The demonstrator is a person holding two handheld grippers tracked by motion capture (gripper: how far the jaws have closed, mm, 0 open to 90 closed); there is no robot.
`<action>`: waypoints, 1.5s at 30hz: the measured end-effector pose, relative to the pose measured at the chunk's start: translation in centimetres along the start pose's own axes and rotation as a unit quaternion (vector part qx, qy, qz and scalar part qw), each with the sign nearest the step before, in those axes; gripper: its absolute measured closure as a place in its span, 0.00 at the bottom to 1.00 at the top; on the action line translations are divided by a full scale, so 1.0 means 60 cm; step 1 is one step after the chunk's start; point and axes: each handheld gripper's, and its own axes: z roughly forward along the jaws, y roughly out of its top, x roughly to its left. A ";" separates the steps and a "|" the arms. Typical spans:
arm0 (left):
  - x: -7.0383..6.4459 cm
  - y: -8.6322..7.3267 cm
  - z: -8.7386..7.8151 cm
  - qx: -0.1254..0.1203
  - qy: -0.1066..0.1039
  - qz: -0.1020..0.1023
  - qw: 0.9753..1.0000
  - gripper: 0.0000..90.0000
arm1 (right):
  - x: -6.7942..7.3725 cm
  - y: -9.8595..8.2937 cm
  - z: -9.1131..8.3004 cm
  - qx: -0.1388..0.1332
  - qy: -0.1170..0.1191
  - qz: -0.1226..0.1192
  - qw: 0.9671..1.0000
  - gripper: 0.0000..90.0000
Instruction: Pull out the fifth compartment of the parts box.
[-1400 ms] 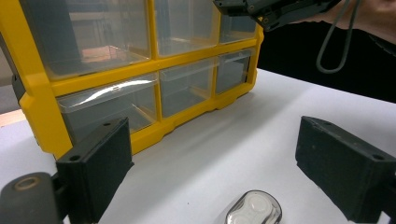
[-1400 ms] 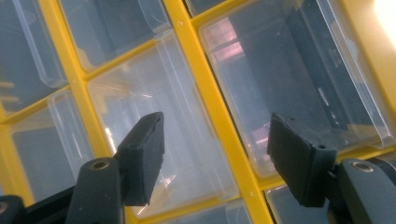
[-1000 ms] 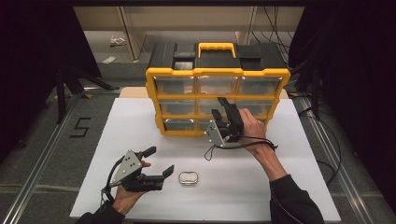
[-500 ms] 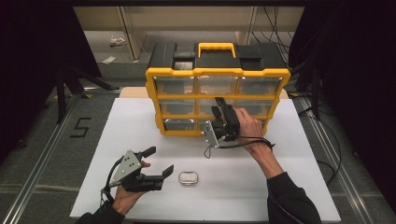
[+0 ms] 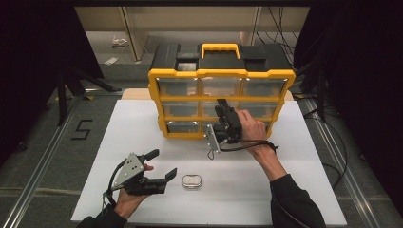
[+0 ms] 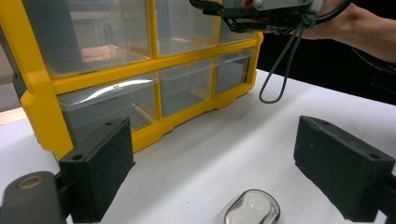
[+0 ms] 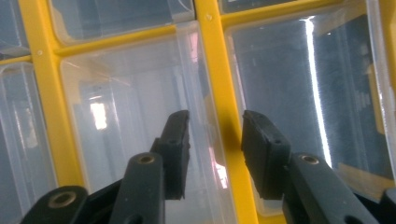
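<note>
A lab recording bay: a white surface (image 5: 142, 128) is standing on grey carpet between aluminium rails (image 5: 35, 175), with black curtains (image 5: 38, 47) hanging at both sides. A taped numeral 5 (image 5: 81, 129) is marking the floor, cables (image 5: 285, 19) are trailing behind, and a yellow parts organizer (image 5: 221, 75) is sitting on the surface.

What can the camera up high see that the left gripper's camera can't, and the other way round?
High view alone: the organizer's yellow carry handle, the person's left hand and a 5 marked on the floor. Left gripper view alone: the twin round hollows in the small clear case, seen close between its open jaws. Shared: the yellow drawer organizer, the case and the right gripper at the drawers.
</note>
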 end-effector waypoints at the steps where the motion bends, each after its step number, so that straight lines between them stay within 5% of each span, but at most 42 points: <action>1: 0.000 0.000 0.000 -0.001 0.000 -0.001 1.000 0.13 | 0.000 0.000 0.000 0.000 -0.002 -0.001 1.000 0.71; 19: 0.000 0.000 0.000 -0.002 0.000 -0.002 1.000 0.13 | 0.014 0.000 -0.002 -0.001 -0.018 -0.049 0.999 0.86; 45: 0.002 0.000 0.000 -0.002 0.005 -0.003 1.000 0.13 | 0.019 0.005 -0.034 -0.013 -0.028 -0.069 0.997 0.88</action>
